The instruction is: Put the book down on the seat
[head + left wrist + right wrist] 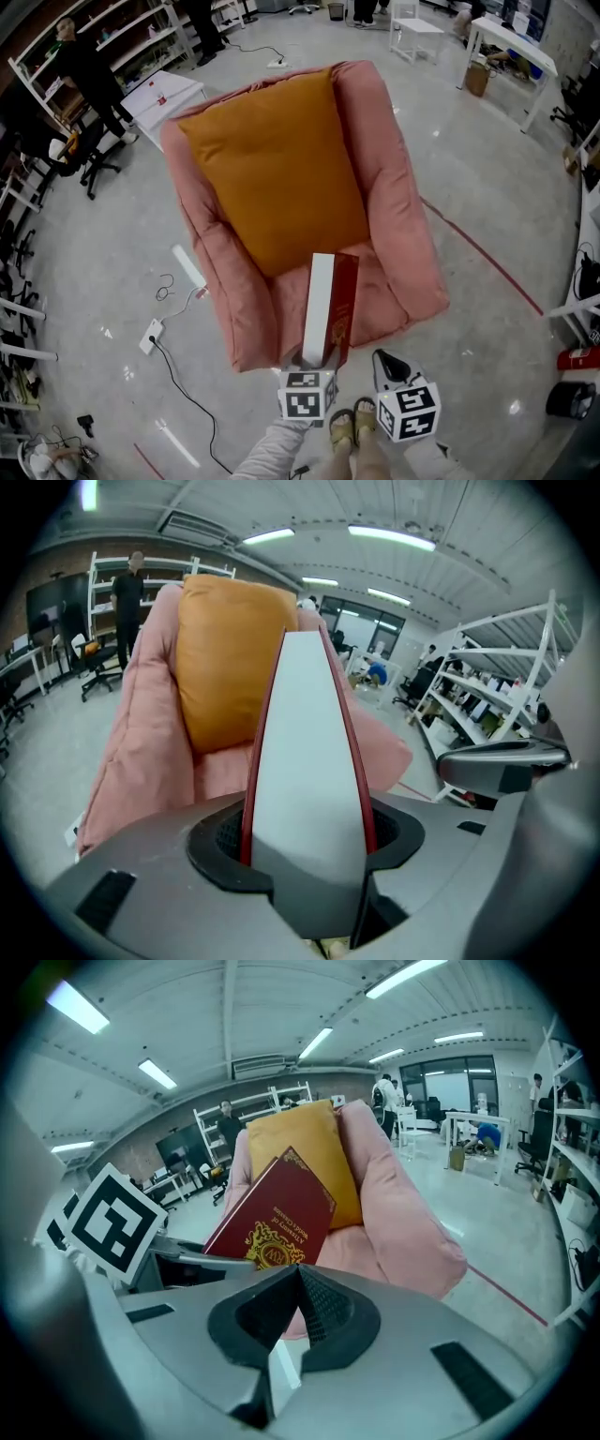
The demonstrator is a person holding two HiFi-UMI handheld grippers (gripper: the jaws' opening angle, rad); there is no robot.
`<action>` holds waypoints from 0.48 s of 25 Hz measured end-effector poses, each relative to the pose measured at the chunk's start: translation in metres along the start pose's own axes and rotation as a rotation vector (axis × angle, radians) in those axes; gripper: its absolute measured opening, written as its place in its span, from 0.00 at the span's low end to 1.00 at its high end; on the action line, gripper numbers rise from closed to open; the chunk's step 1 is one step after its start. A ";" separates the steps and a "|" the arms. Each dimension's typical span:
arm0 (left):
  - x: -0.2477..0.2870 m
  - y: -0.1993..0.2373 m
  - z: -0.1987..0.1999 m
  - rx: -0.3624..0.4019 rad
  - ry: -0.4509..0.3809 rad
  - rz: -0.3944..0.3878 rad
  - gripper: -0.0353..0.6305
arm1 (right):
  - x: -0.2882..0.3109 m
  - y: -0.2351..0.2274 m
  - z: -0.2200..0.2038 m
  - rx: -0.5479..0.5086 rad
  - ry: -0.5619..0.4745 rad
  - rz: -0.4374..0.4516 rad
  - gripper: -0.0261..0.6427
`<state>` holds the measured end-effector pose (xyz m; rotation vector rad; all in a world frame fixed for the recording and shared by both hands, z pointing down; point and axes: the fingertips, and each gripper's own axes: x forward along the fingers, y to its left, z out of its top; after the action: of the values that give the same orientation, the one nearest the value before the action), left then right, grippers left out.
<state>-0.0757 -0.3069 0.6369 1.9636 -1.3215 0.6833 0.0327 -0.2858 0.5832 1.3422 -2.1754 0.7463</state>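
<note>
A red book (330, 305) with a white page edge stands upright over the front of the pink armchair's seat (375, 286). My left gripper (319, 359) is shut on its lower end. In the left gripper view the book (305, 761) fills the gap between the jaws of the left gripper (305, 855). An orange cushion (277, 169) leans against the chair's back. My right gripper (387, 361) hangs just right of the book, in front of the chair, shut and holding nothing. The right gripper view shows the book's gold-crested cover (272, 1218) beyond the right gripper's closed jaws (300, 1312).
The armchair's thick pink arms (398, 206) flank the seat. A white power strip with a black cable (152, 335) lies on the floor to the left. A red line (487, 258) crosses the floor on the right. White tables (506, 47), shelves and a person (89, 70) stand farther back.
</note>
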 end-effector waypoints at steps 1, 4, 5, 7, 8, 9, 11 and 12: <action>0.011 0.002 -0.002 -0.010 0.012 0.001 0.42 | 0.008 -0.004 -0.004 0.002 0.009 0.001 0.05; 0.044 0.009 -0.010 -0.066 0.040 0.015 0.42 | 0.031 -0.018 -0.014 0.005 0.035 -0.002 0.05; 0.054 0.012 -0.012 -0.091 0.047 0.021 0.42 | 0.038 -0.023 -0.016 0.005 0.043 -0.002 0.05; 0.074 0.019 -0.015 -0.142 0.057 0.033 0.42 | 0.052 -0.031 -0.018 0.008 0.056 -0.002 0.05; 0.083 0.022 -0.016 -0.168 0.060 0.034 0.42 | 0.059 -0.036 -0.018 0.010 0.061 -0.001 0.05; 0.092 0.025 -0.015 -0.193 0.062 0.030 0.42 | 0.065 -0.039 -0.019 0.012 0.065 0.001 0.05; 0.108 0.029 -0.013 -0.230 0.067 0.016 0.42 | 0.077 -0.045 -0.019 0.016 0.070 0.004 0.05; 0.115 0.031 -0.013 -0.236 0.072 0.012 0.42 | 0.082 -0.048 -0.019 0.018 0.071 0.006 0.05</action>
<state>-0.0650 -0.3728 0.7367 1.7288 -1.3074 0.5700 0.0443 -0.3443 0.6596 1.2988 -2.1226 0.8055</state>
